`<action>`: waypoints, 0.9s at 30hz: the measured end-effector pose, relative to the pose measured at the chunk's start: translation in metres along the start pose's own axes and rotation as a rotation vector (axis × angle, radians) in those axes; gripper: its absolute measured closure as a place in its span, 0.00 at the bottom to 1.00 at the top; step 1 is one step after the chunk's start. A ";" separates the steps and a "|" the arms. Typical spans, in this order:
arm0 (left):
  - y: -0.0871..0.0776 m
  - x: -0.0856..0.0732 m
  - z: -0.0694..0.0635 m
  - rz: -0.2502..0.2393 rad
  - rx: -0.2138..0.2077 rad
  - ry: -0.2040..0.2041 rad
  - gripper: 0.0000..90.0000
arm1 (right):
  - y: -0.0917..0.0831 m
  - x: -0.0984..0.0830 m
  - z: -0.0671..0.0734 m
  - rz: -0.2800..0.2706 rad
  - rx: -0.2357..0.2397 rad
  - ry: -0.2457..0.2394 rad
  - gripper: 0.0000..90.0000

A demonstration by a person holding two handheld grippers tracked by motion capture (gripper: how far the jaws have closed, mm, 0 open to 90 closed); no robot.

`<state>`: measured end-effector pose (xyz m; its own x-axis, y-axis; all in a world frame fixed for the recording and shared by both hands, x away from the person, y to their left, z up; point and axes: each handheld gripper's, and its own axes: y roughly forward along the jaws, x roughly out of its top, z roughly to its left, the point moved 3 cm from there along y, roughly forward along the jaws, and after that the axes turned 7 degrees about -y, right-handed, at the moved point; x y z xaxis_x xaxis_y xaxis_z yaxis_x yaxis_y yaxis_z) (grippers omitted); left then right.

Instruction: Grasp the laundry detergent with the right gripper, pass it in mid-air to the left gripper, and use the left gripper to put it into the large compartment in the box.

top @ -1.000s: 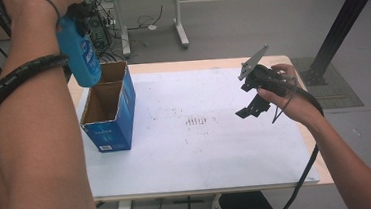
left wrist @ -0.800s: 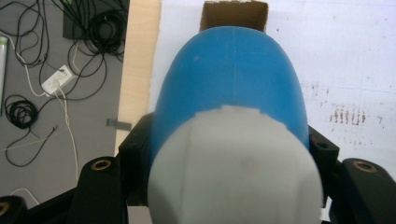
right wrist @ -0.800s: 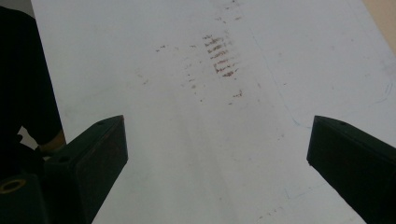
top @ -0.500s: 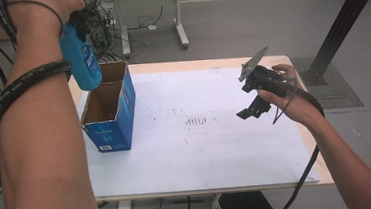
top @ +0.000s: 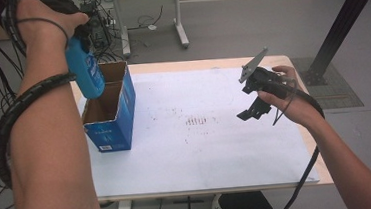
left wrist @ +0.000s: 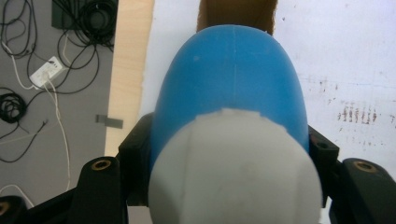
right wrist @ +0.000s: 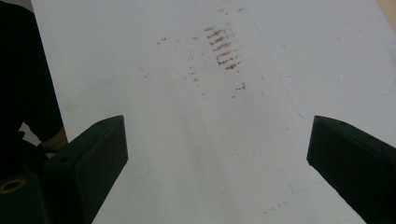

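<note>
A blue bottle (top: pixel 86 69) with a white cap (left wrist: pixel 236 172) hangs upright over the open blue cardboard box (top: pixel 114 124), its bottom end at the box's opening. My left gripper (top: pixel 79 38) is shut on the bottle near its cap, and in the left gripper view its black jaws press on both sides of the bottle (left wrist: pixel 231 88). My right gripper (top: pixel 251 113) hovers above the right half of the table, pointed down at it. Its jaws stand wide open in the right gripper view, nothing between the fingertips (right wrist: pixel 100 144).
The table carries a white sheet (top: pixel 206 143) with brown smudges (top: pixel 198 119) near its middle. The box stands at the table's left edge. Cables lie on the floor at the left (left wrist: pixel 28 93). Another table's legs (top: pixel 181 29) stand beyond the far edge.
My left hand has lowered the blue bottle toward the box opening. The right gripper has stayed where it was.
</note>
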<state>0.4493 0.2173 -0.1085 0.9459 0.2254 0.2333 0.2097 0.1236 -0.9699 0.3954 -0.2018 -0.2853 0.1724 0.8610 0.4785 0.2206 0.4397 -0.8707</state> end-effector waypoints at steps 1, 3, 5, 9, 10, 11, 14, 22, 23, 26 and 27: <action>0.003 0.000 0.000 0.005 -0.003 0.000 0.42 | 0.001 0.000 0.000 0.001 0.003 -0.001 0.06; 0.010 -0.001 0.000 0.010 -0.005 0.002 0.42 | 0.001 0.001 0.001 -0.005 0.002 -0.003 0.06; 0.015 -0.002 0.001 0.009 -0.007 0.006 0.42 | 0.001 0.001 0.001 -0.001 0.004 -0.001 0.06; 0.026 -0.003 0.000 0.011 -0.018 0.010 0.42 | 0.000 0.002 0.000 -0.008 0.002 -0.003 0.06; 0.029 -0.004 0.000 0.015 -0.021 0.012 0.42 | 0.000 0.002 0.000 -0.008 0.002 -0.002 0.06; 0.032 -0.004 0.000 0.018 -0.021 0.012 0.42 | 0.000 0.002 0.000 -0.008 0.002 -0.002 0.06; 0.039 -0.005 -0.001 0.020 -0.022 0.021 0.42 | 0.001 0.003 0.001 -0.002 0.003 -0.004 0.06; 0.060 -0.009 0.000 0.036 -0.020 0.027 0.42 | 0.002 0.002 0.001 0.004 0.006 0.001 0.06; 0.063 -0.009 0.000 0.038 -0.021 0.027 0.42 | 0.002 0.002 0.001 0.006 0.006 0.001 0.06; 0.071 -0.012 0.000 0.044 -0.021 0.032 0.42 | 0.003 0.003 0.000 0.008 0.005 -0.002 0.06; 0.073 -0.012 0.000 0.046 -0.021 0.034 0.42 | 0.004 0.003 0.000 0.011 0.004 -0.004 0.06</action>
<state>0.4532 0.2236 -0.1825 0.9625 0.1975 0.1860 0.1703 0.0939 -0.9809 0.3965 -0.1975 -0.2873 0.1707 0.8668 0.4686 0.2147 0.4315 -0.8762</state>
